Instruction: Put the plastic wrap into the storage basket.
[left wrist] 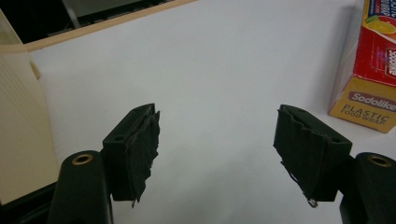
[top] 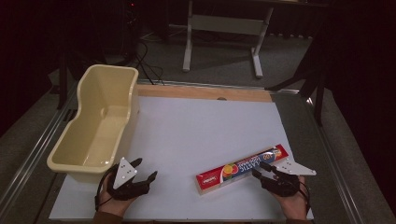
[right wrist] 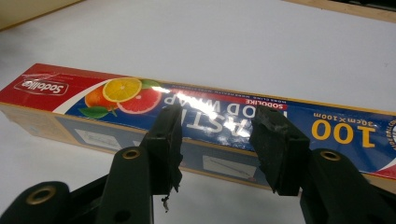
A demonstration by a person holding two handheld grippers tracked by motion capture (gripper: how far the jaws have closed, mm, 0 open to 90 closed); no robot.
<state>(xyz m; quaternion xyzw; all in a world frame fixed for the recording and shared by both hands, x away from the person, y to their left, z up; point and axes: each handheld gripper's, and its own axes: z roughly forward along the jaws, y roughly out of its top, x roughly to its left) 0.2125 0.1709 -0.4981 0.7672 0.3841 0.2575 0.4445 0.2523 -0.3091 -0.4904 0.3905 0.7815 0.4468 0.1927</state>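
A long red and blue box of plastic food wrap [top: 241,168] lies flat on the white table, angled from near left to far right. My right gripper [top: 265,171] stands open just beside its near long side, jaws pointing at the box [right wrist: 215,116] with nothing between them. My left gripper [top: 146,170] is open near the table's front left, over bare table, next to the tub. In the left gripper view my own jaws [left wrist: 215,154] are wide apart and one end of the box [left wrist: 373,70] shows at the right edge.
A cream plastic tub [top: 100,121] stands empty along the table's left side. The white table top [top: 201,126] has a wooden strip [top: 205,92] along its far edge. Beyond it stand a grey floor and a white table frame [top: 224,28].
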